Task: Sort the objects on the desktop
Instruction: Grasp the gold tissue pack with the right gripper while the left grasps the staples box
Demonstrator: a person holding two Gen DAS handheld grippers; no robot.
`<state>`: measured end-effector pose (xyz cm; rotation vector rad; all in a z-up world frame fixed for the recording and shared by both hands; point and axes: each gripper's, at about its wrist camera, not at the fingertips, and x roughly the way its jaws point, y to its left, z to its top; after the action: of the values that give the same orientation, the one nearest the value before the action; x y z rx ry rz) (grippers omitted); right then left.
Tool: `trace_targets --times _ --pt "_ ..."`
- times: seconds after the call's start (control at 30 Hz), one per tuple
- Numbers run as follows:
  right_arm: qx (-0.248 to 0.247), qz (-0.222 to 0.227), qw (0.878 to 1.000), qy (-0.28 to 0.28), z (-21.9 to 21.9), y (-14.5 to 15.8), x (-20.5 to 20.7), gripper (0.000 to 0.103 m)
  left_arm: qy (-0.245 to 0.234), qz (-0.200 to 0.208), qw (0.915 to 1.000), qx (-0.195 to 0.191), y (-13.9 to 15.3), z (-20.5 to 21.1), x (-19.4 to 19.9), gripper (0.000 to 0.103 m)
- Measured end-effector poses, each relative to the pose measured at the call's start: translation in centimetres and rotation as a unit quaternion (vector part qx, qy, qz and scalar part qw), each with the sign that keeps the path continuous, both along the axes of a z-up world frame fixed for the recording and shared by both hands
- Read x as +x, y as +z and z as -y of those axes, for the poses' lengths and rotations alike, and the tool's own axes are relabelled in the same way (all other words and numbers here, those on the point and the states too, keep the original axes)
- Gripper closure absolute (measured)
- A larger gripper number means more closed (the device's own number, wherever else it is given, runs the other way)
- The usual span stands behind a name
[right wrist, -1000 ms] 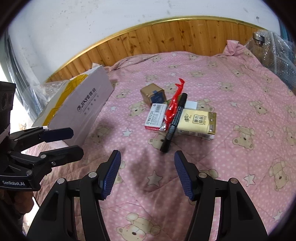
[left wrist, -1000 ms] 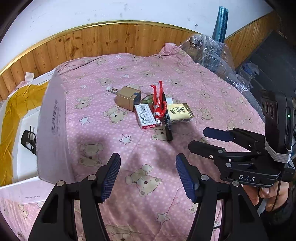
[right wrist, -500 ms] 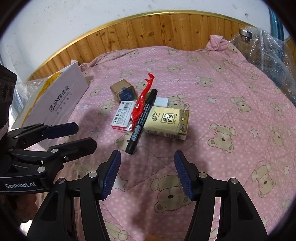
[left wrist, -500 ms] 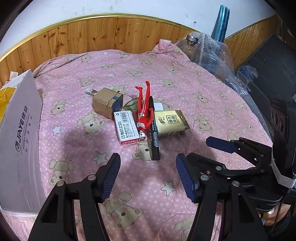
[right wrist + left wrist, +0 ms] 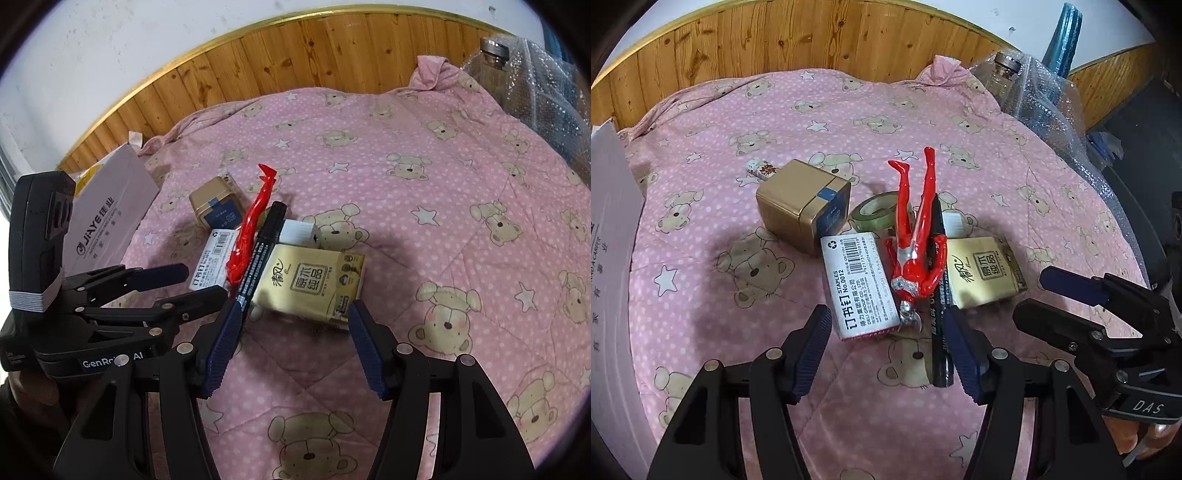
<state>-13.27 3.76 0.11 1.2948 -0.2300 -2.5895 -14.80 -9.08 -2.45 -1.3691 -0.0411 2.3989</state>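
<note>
1. A pink quilt [image 5: 713, 295] printed with bears and stars is spread over the whole surface, with a wooden panelled wall [image 5: 775, 40] at the far edge.
2. A large white cardboard box [image 5: 107, 218] is seen at the left edge of the quilt.
3. The left gripper [image 5: 888, 345] is held with its jaws spread wide, nothing between them, just on the near side of the pile. The right gripper [image 5: 290, 349] is likewise held wide apart and empty, close beside it on the right.
4. A gold tin [image 5: 801, 205] is placed at the far left of the pile.
5. A tissue pack [image 5: 314, 284] is laid at the right of the pile.
6. A staples box [image 5: 857, 284] is set near the left gripper.
7. A red toy figure [image 5: 914, 240] is laid across the staples box and a black marker [image 5: 940, 295].
8. A tape roll [image 5: 877, 214] is partly hidden behind the figure.
9. A small lighter [image 5: 761, 170] is seen apart, beyond the tin.
</note>
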Motion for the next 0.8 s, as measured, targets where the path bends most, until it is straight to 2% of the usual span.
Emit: trace_targets --times 0.07,0.13,0.23,0.3,0.33,0.4,0.47,0.53,0.67,0.73,0.8 --pt "0.012 0.006 1.0 0.005 0.5 -0.7 -1.1 0.04 0.01 0.005 0.9999 -0.009 -0.9 0.0 -0.8 0.039" --pt "0.026 0.008 1.0 0.014 1.1 -1.4 -2.0 0.039 0.012 0.015 0.9998 0.005 -1.6 0.5 -1.4 0.038" --pt "0.073 -0.003 0.997 0.016 1.5 -1.6 -2.6 0.039 0.025 0.009 0.9997 0.0 -1.6 1.2 -1.3 0.037" --pt "0.114 -0.001 0.993 -0.015 0.6 -1.7 -2.9 0.039 0.042 0.006 0.9991 -0.006 -1.2 2.0 -1.1 0.033" --pt "0.117 -0.003 0.993 -0.028 0.0 -1.7 -2.9 0.039 0.057 0.002 0.9983 -0.011 -0.9 2.5 -0.9 0.033" --pt "0.098 0.004 0.994 -0.042 -1.3 -1.6 -2.9 0.039 0.078 -0.006 0.9967 -0.02 -0.3 3.4 -0.6 0.033" --pt "0.057 0.004 0.998 -0.031 -1.8 -1.2 -2.8 0.039 0.068 0.004 0.9976 0.013 -0.2 4.0 -0.7 0.033" --pt "0.041 0.005 0.999 -0.016 -1.1 -1.0 -2.8 0.038 0.05 0.01 0.9982 0.032 -0.4 4.0 -0.7 0.033" --pt "0.062 0.006 0.998 -0.003 1.3 -1.7 -3.3 0.034 0.011 0.022 0.9997 0.01 -1.6 2.1 -0.6 0.033" --pt "0.069 -0.003 0.998 -0.009 1.7 -1.7 -3.1 0.034 0.007 -0.002 0.9996 -0.028 -1.6 1.3 -0.3 0.034" --pt "0.056 -0.008 0.998 -0.011 1.6 -1.5 -3.0 0.034 0.01 -0.007 0.9991 -0.041 -1.6 1.2 -0.4 0.034"
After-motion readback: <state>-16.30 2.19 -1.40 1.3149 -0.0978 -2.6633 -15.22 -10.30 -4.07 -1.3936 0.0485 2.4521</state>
